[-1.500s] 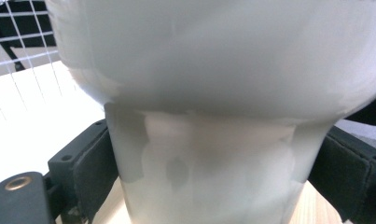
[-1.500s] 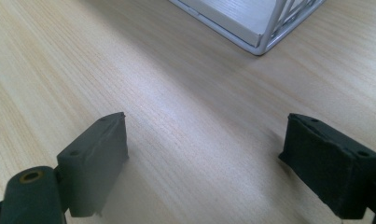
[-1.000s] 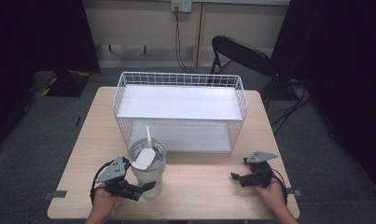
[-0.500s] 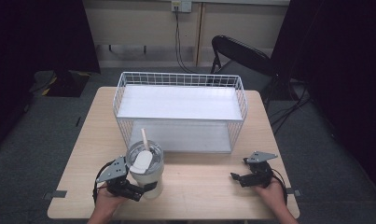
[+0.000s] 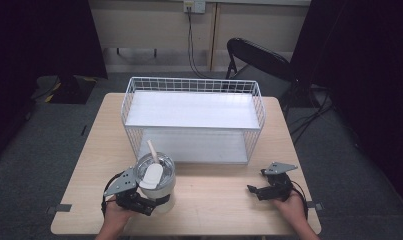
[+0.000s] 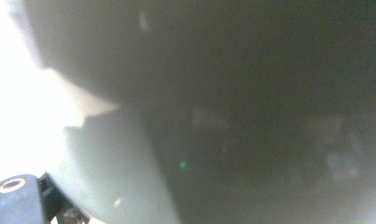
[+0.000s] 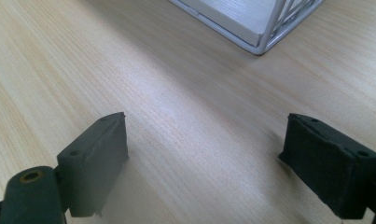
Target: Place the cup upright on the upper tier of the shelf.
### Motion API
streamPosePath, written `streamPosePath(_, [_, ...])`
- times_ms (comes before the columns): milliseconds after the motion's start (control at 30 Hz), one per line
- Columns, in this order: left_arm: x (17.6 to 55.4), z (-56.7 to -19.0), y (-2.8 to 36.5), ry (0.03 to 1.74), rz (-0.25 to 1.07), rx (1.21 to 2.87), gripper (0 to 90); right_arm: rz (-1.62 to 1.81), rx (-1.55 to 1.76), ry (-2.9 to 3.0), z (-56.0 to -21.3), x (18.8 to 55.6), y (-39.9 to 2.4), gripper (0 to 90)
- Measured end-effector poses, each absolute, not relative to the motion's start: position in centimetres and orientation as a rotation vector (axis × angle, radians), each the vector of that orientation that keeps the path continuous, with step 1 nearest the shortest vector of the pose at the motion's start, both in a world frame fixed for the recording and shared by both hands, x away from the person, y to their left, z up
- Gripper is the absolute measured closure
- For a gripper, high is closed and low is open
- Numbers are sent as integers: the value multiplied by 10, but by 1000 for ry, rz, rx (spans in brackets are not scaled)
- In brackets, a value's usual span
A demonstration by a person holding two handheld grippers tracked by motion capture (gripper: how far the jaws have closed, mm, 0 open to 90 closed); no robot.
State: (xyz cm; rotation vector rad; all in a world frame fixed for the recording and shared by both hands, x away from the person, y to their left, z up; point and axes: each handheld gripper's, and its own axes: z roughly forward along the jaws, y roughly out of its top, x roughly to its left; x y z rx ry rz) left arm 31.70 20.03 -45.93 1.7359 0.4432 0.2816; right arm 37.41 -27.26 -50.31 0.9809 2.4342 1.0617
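The left gripper (image 5: 148, 204) clamps the lidded cup (image 5: 155, 181) at the table's (image 5: 224, 200) near left edge, while the right gripper (image 7: 206, 163) rests with jaws wide apart over bare wood. The grasp looks made; the next move is likely a lift toward the wire shelf rack (image 5: 193, 111) beyond, calling for keeping the cup upright.

No lettering, label, brand, number or sign can be read anywhere: the pale lidded tumbler with a straw (image 5: 155, 181) near the table's front left corner looks plain, and so do the white wire two-tier rack (image 5: 193, 119) and the light wooden table (image 5: 219, 200); the left gripper view is too blurred to tell
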Motion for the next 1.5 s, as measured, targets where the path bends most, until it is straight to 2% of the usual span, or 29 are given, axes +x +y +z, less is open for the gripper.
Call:
streamPosePath(467, [321, -423, 217, 493, 336, 1649, 79, 1062, 982, 2434, -503, 374, -273, 135])
streamPosePath(1500, [348, -361, 211, 536, 371, 1607, 79, 1061, 982, 2434, -503, 374, -273, 135])
